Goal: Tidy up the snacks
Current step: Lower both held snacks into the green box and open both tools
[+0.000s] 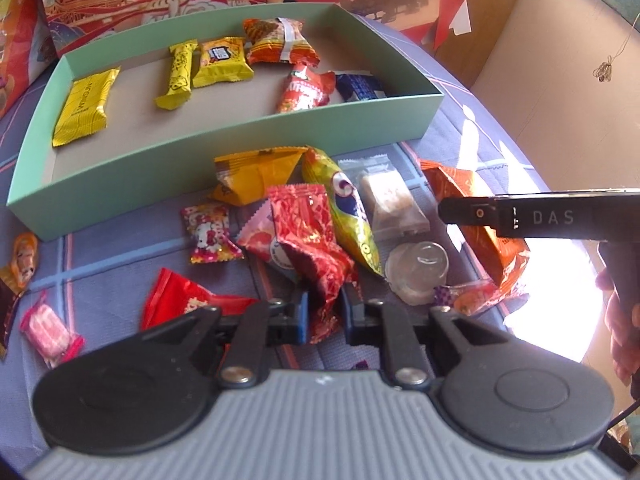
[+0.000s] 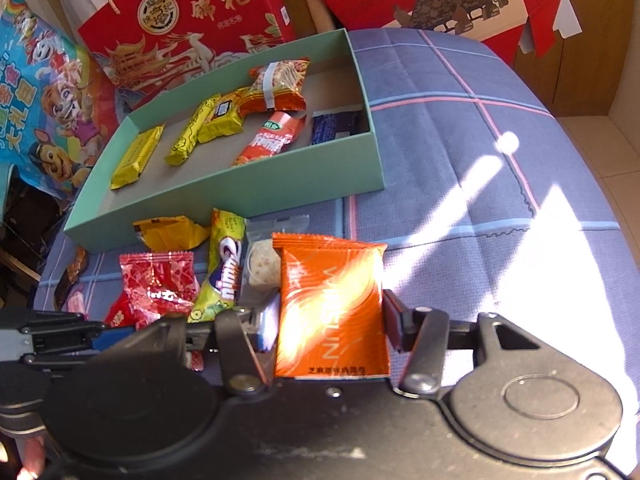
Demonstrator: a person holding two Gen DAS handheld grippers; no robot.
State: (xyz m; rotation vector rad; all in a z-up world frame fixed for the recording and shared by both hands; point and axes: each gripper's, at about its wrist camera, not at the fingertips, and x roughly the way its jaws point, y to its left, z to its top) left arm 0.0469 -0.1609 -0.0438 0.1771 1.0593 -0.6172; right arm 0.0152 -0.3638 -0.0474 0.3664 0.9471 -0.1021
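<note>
A mint green box (image 1: 224, 136) (image 2: 256, 196) holds several snack packets, yellow, red and blue. Loose snacks lie on the cloth in front of it. My left gripper (image 1: 325, 312) is shut on a shiny red foil packet (image 1: 308, 236), which also shows in the right wrist view (image 2: 160, 280). My right gripper (image 2: 330, 316) is shut on an orange packet (image 2: 332, 300), seen in the left wrist view (image 1: 476, 208) under the gripper's black finger (image 1: 520, 216). A green-yellow packet (image 1: 348, 208) (image 2: 224, 264) lies between the two packets.
Red gift boxes (image 2: 192, 12) and a blue cartoon bag (image 2: 40, 92) stand behind the box. A clear jelly cup (image 1: 418, 268), a clear-wrapped cake (image 1: 390, 196), a yellow packet (image 1: 252, 172) and small candies (image 1: 208, 232) lie on the blue checked cloth (image 2: 480, 200).
</note>
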